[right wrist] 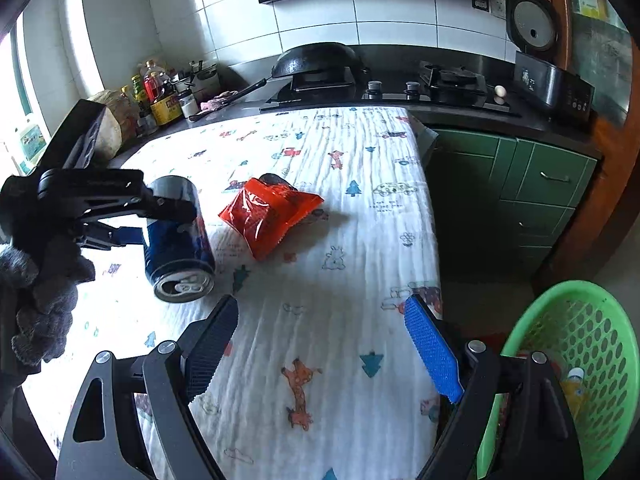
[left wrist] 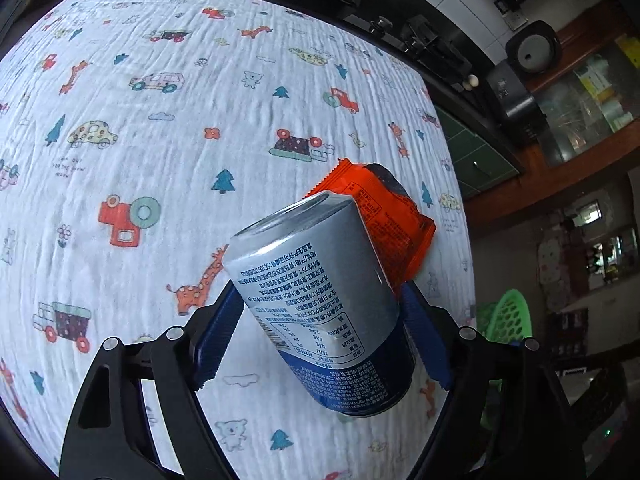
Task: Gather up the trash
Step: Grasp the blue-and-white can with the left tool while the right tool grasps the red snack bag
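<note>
On the bench [right wrist: 360, 240], over its printed cloth, the opened drink can [left wrist: 320, 300] sits tipped between the fingers of the left tool [left wrist: 324, 320], whose blue pads bracket its middle closely, though I cannot tell whether they truly press it. I judge the can light, thin-walled, smooth and easily dented, so it is best taken across its cylindrical middle with a modest squeeze. Just beyond it lies the red snack wrapper [right wrist: 268, 212], soft, crinkly and best pinched at an edge, while the right tool [right wrist: 320, 336] hangs wide open and empty near the green basket [right wrist: 600, 332] at the right.
</note>
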A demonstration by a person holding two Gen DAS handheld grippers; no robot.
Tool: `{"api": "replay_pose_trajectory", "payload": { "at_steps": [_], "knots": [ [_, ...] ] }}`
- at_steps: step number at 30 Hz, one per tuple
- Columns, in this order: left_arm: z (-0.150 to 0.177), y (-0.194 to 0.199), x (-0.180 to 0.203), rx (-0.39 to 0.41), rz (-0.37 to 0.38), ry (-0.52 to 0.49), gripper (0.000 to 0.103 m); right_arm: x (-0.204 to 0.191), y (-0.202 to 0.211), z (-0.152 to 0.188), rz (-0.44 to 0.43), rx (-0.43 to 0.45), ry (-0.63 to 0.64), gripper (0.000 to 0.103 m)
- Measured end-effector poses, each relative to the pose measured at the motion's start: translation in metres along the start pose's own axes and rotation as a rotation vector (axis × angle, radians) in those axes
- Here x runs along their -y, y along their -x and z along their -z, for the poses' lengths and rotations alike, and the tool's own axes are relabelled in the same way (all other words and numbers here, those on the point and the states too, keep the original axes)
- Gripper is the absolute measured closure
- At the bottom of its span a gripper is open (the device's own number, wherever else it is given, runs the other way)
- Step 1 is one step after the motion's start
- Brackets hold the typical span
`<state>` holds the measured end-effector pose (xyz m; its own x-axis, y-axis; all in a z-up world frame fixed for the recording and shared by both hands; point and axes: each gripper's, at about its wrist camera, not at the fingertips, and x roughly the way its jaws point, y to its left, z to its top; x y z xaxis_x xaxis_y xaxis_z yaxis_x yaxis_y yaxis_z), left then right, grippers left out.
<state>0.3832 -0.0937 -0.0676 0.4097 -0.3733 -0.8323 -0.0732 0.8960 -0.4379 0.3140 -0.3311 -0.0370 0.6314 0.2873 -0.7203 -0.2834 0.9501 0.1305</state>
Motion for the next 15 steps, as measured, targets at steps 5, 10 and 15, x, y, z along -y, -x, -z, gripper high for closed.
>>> {"api": "replay_pose_trajectory", "payload": {
  "at_steps": [5, 10, 15],
  "knots": [
    [0.001, 0.022, -0.026, -0.018, -0.018, -0.037, 0.027, -0.015, -0.031, -0.029, -0.047, -0.019, 0.032, 0.021],
    [0.002, 0.035, -0.046, -0.052, -0.046, -0.08, 0.027, -0.036, -0.067, -0.056, -0.06, -0.041, 0.085, 0.021],
    [0.006, 0.041, -0.05, -0.103, -0.063, -0.173, 0.027, -0.06, -0.104, -0.074, -0.072, -0.099, 0.202, 0.021]
  ]
}}
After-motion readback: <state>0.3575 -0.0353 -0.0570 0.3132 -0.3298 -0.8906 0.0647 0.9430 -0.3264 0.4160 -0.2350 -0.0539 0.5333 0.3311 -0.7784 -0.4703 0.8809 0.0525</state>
